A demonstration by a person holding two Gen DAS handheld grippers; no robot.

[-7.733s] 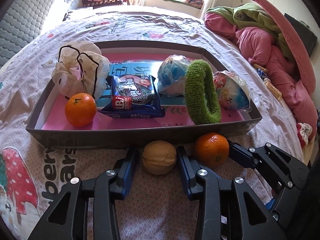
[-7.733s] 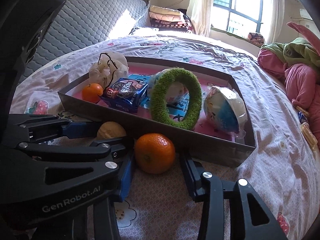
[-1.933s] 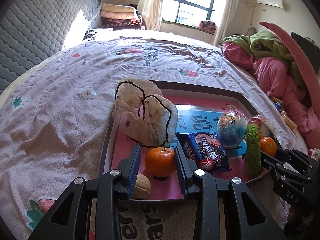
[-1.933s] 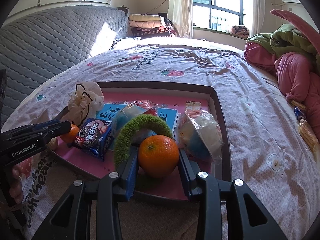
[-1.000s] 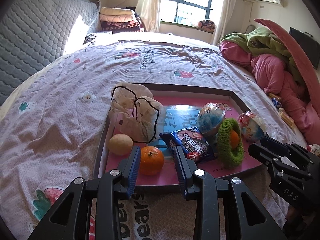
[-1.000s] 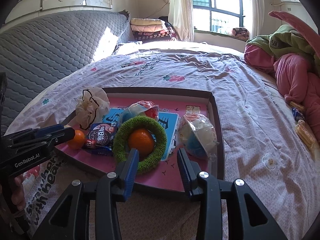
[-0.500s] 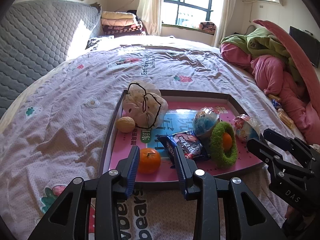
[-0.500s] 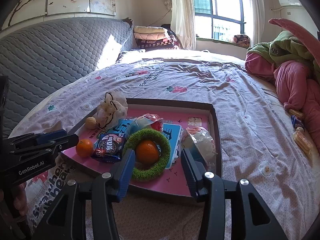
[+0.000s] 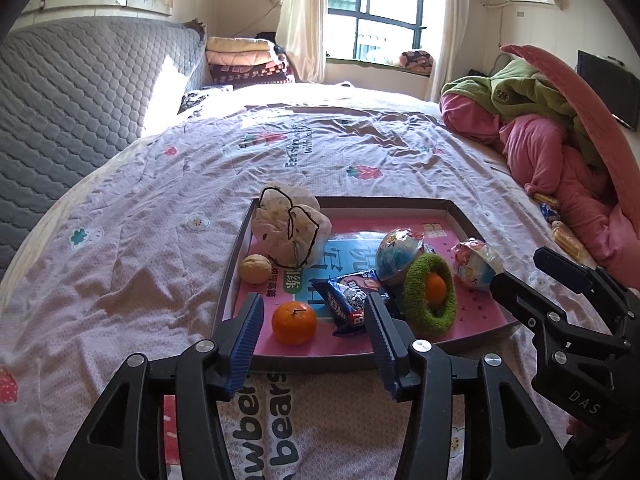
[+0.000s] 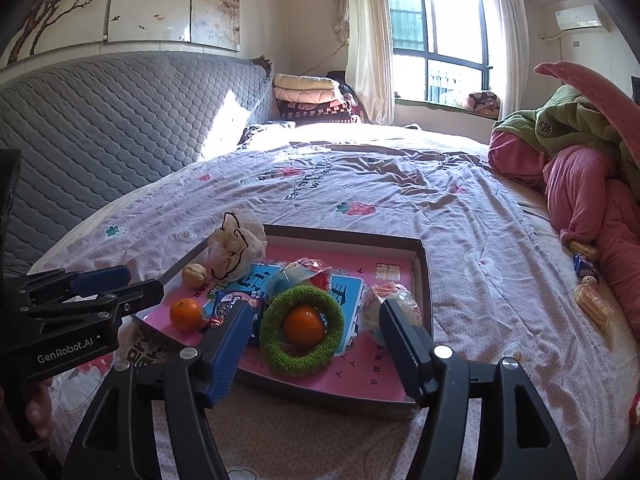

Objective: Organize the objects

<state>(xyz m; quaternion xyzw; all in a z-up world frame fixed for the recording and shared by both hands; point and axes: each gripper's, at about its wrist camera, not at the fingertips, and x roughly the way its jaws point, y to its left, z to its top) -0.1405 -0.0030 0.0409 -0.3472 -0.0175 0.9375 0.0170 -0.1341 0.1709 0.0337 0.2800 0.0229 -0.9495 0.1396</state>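
Both my grippers hang above the near edge of the tray (image 9: 460, 208), the left gripper (image 9: 314, 338) and the right gripper (image 10: 316, 344) with jaws opening and nothing between them; one orange (image 9: 294, 322) lies loose in the tray's near corner, the other orange (image 10: 303, 326) sits inside the green ring (image 10: 276, 354). The walnut (image 9: 255, 268) rests beside the white bag (image 9: 290, 226); on this soft bedsheet (image 9: 160, 208), I judge that a knock on the tray's rim could tip it and send the round fruit rolling.
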